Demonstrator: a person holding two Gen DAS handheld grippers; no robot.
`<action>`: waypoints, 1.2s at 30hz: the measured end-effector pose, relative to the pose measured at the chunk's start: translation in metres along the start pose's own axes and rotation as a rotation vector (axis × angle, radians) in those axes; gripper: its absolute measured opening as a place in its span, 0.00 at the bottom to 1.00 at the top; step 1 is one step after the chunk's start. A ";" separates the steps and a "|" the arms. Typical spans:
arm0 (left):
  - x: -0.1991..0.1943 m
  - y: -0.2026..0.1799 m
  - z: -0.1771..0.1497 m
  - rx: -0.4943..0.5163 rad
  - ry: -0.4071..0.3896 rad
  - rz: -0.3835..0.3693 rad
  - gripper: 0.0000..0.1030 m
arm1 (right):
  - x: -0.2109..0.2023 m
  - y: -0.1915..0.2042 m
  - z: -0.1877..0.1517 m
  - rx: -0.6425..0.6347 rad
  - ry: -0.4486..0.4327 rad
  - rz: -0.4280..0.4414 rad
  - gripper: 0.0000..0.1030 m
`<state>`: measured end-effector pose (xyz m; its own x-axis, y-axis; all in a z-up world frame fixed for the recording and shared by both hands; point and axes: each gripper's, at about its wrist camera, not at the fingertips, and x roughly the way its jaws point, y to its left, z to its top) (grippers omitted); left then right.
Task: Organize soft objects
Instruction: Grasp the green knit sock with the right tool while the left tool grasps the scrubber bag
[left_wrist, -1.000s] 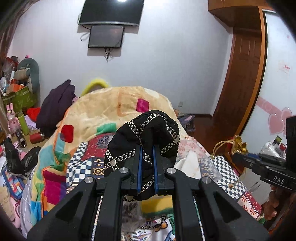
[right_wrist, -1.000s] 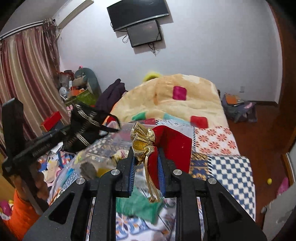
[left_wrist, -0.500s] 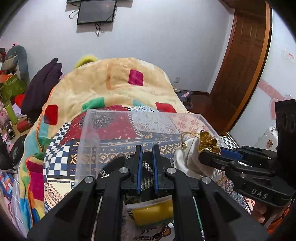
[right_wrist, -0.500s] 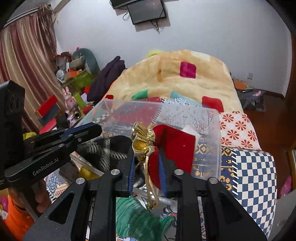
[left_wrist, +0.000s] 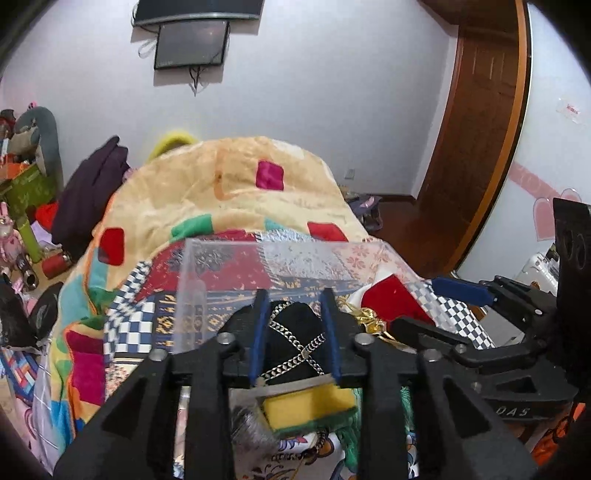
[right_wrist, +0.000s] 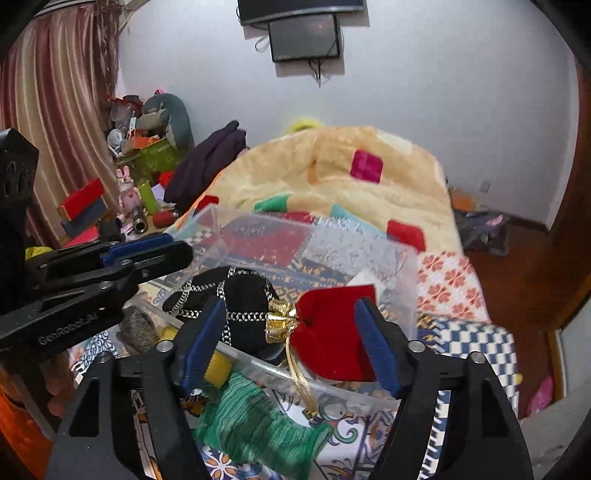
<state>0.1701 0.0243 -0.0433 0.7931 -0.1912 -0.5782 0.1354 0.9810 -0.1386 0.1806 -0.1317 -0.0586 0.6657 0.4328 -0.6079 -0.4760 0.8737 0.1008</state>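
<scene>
A clear plastic box (left_wrist: 207, 280) (right_wrist: 399, 266) stands on the bed. A black pouch with silver chain trim (left_wrist: 295, 341) (right_wrist: 243, 299) lies inside it at the left. A red velvet pouch with a gold tie (right_wrist: 332, 332) (left_wrist: 388, 295) lies inside at the right. My left gripper (left_wrist: 294, 306) is open just above the black pouch, its pads apart from it. My right gripper (right_wrist: 290, 321) is wide open around the red pouch without touching it. Each gripper shows in the other's view, the left (right_wrist: 147, 251) and the right (left_wrist: 454, 291).
A yellow sponge (left_wrist: 306, 406) (right_wrist: 218, 365), a green knitted cloth (right_wrist: 255, 424) and a grey scrubber (right_wrist: 135, 328) lie on the bed before the box. A patchwork quilt (left_wrist: 229, 192) covers the bed. Clutter stands at the left (right_wrist: 140, 173). A wooden door (left_wrist: 476, 129) is at the right.
Both grippers lowered the pouches into the box and opened. The black pouch and the red pouch now lie released inside it.
</scene>
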 end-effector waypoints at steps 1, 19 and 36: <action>-0.009 0.001 0.000 0.001 -0.020 0.007 0.39 | -0.005 0.001 0.001 -0.004 -0.011 -0.003 0.70; -0.031 0.039 -0.062 -0.087 0.047 0.107 0.78 | 0.010 0.003 -0.056 0.053 0.163 0.040 0.82; -0.007 0.035 -0.087 -0.095 0.126 0.051 0.30 | 0.031 0.004 -0.074 0.036 0.256 0.065 0.25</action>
<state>0.1180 0.0567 -0.1142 0.7163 -0.1491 -0.6817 0.0351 0.9834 -0.1783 0.1576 -0.1314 -0.1353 0.4653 0.4216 -0.7783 -0.4891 0.8553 0.1710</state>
